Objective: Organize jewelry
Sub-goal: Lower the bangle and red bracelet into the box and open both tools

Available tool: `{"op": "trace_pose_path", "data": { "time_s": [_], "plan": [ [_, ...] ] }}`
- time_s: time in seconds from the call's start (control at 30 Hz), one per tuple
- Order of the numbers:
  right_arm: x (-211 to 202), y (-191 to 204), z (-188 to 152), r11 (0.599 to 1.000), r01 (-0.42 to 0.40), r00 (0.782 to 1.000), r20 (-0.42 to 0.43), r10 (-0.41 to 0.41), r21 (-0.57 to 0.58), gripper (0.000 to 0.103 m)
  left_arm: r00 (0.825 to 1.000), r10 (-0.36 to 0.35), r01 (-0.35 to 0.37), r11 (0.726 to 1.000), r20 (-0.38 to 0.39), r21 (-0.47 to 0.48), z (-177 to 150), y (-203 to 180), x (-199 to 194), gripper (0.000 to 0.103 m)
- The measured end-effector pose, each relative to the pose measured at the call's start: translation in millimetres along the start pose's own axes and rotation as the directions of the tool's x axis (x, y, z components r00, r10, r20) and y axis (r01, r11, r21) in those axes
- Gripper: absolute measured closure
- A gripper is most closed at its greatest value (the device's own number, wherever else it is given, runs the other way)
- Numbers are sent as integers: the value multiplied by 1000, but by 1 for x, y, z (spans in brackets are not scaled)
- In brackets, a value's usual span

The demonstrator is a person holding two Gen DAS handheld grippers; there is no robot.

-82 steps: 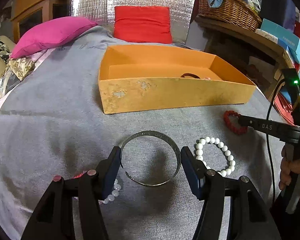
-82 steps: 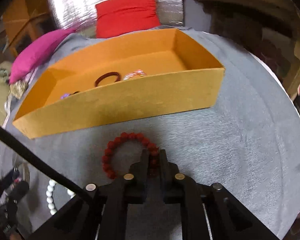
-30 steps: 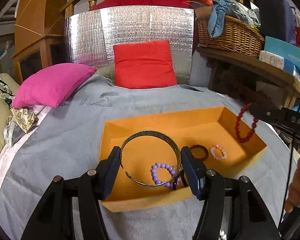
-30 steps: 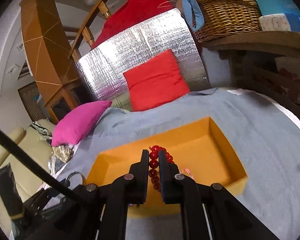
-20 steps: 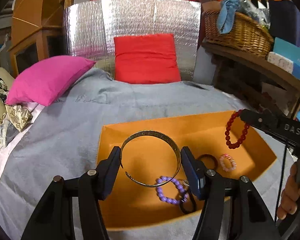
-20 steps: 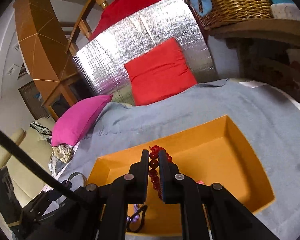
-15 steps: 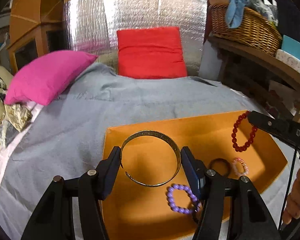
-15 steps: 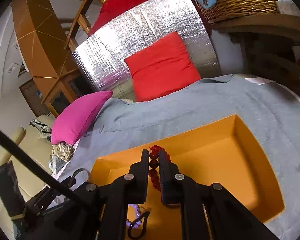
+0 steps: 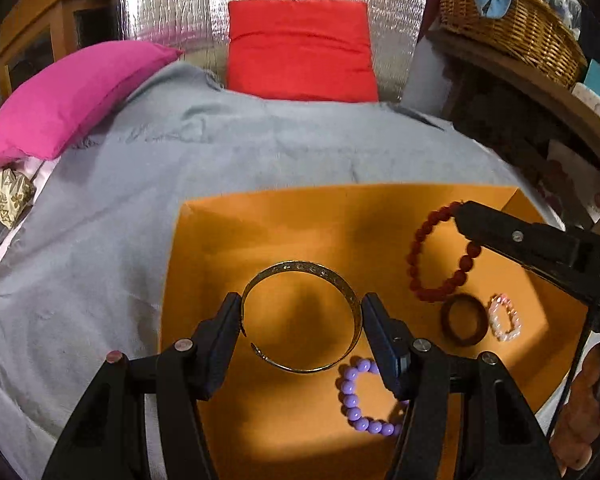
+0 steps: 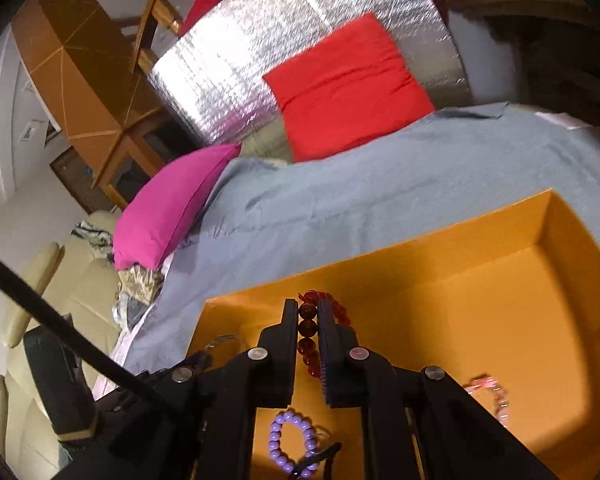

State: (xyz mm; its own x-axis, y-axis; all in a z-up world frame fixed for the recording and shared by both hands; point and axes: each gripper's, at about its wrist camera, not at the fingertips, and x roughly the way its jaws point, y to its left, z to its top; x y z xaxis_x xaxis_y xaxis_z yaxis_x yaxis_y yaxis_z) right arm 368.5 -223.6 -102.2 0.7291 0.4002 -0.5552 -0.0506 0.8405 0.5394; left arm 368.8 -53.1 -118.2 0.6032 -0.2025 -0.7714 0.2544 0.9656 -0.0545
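Placement is the step in hand: the left gripper (image 9: 302, 318), half spread, clamps one metal bangle (image 9: 300, 316) and the right gripper (image 10: 308, 320), nearly shut, pinches one red bead bracelet (image 9: 440, 254), both over the orange box (image 9: 204, 216); next each must lower and release. Inside lie three pieces: purple bracelet (image 9: 358, 400), dark ring (image 9: 463, 319), pink bracelet (image 9: 505, 317)

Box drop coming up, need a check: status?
Left gripper holds bangle. Right gripper shut on red beads. Both over box. Nothing blocking.

R claw (image 10: 309, 320) gripping red beads (image 10: 308, 330), orange box (image 10: 500, 280)
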Motion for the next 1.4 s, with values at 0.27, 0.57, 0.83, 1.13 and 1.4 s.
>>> {"op": "trace_pose_path", "data": {
  "time_s": [0.27, 0.57, 0.83, 1.13, 1.4],
  "plan": [
    [16, -17, -10, 998, 27, 998, -54, -24, 56, 92, 999, 22, -22, 1000, -48, -7, -10, 1, 7, 40],
    [16, -32, -9, 992, 26, 999, -49, -20, 125, 92, 999, 33, -34, 999, -31, -22, -8, 7, 6, 40],
    [21, -10, -10, 992, -50, 998, -31, 54, 113, 92, 1000, 23, -23, 999, -18, -23, -7, 8, 6, 40],
    [25, -20, -14, 986, -22, 999, -33, 27, 163, 88, 1000, 20, -21, 1000, -16, -12, -9, 7, 4, 40],
    [11, -22, -11, 989, 5, 1000, -30, -1, 151, 69, 999, 51, -51, 999, -10, -1, -11, 5, -4, 40]
  ]
}}
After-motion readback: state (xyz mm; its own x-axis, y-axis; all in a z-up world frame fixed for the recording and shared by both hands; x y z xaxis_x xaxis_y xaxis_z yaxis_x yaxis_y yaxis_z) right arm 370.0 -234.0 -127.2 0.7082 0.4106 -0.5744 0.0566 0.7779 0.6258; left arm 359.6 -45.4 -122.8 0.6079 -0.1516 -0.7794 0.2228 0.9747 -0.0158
